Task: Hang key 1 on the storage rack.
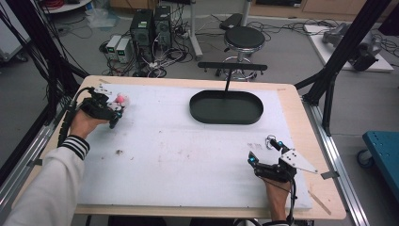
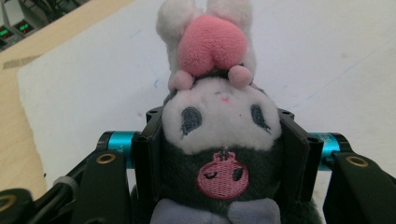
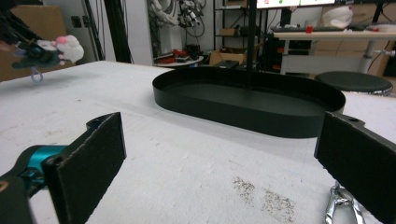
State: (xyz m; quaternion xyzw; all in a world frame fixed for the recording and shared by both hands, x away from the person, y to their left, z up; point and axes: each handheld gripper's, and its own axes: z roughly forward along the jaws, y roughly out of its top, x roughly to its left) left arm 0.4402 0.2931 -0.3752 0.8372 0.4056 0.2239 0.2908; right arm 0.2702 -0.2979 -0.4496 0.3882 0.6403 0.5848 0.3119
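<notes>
A plush toy [image 2: 219, 121], dark grey with a white face, pink ears and a pink skull patch, sits squeezed between the jaws of my left gripper [image 2: 219, 135]. In the high view the left gripper [image 1: 116, 107] hovers over the far left corner of the white mat with the plush toy [image 1: 121, 99] in it. My right gripper [image 1: 264, 151] rests near the front right of the mat, jaws wide apart with nothing between them. The right gripper view looks past its own right gripper [image 3: 224, 149] to a black oval tray [image 3: 243, 114], and shows the plush toy [image 3: 65, 46] far off at the left.
The black oval tray [image 1: 226, 121] lies at the back middle of the mat, a thin black stand [image 1: 229, 77] rising behind it. A metal clasp [image 3: 343, 205] lies by the right jaw. Behind the table are a stool [image 1: 243, 37] and computer boxes [image 1: 150, 26].
</notes>
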